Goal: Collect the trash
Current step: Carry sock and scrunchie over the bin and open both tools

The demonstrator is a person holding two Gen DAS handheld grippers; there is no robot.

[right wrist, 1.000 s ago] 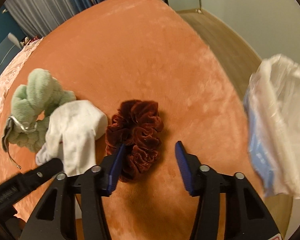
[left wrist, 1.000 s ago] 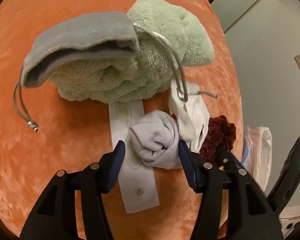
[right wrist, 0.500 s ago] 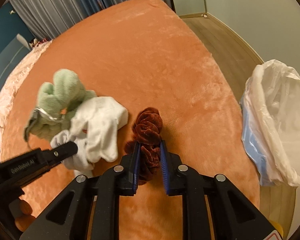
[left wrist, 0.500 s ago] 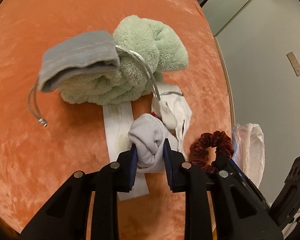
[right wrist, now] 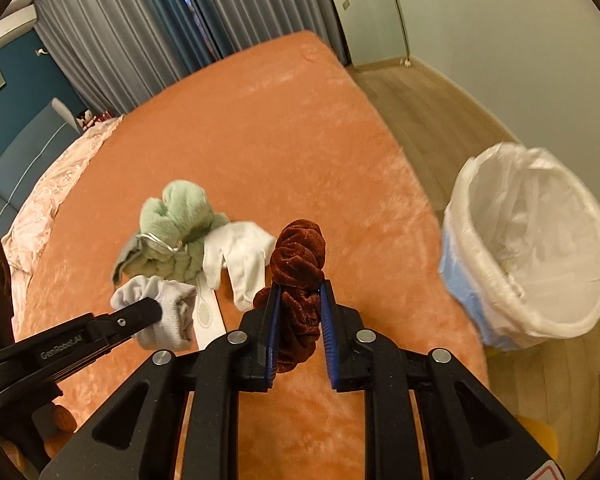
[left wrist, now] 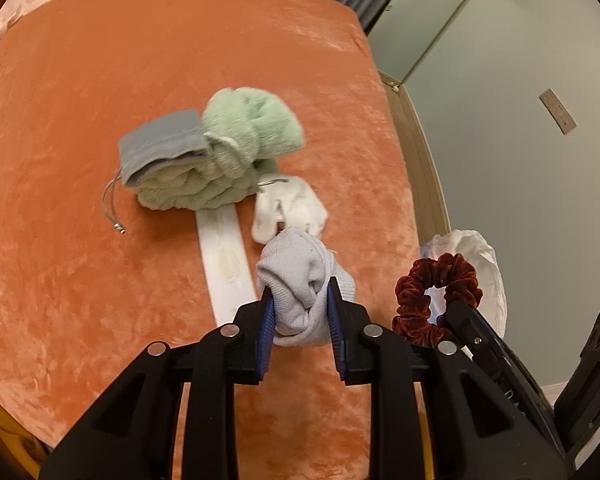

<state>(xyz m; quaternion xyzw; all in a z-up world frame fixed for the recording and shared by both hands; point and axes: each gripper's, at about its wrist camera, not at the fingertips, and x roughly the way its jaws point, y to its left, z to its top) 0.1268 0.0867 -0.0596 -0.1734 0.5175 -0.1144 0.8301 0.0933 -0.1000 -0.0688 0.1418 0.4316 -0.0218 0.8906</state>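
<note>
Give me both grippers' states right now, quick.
Left gripper: closed on the pale grey sock, lifted off the orange bed cover.
Right gripper: closed on the dark red scrunchie.

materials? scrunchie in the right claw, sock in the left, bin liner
Scrunchie: looks like dark red velvet, with a soft sheen on gathered folds. Sock: pale grey ribbed knit, matte, probably cotton blend. Bin liner: thin translucent white plastic film, crinkled over the rim.

Plush orange bedspread, velvet scrunchie
</note>
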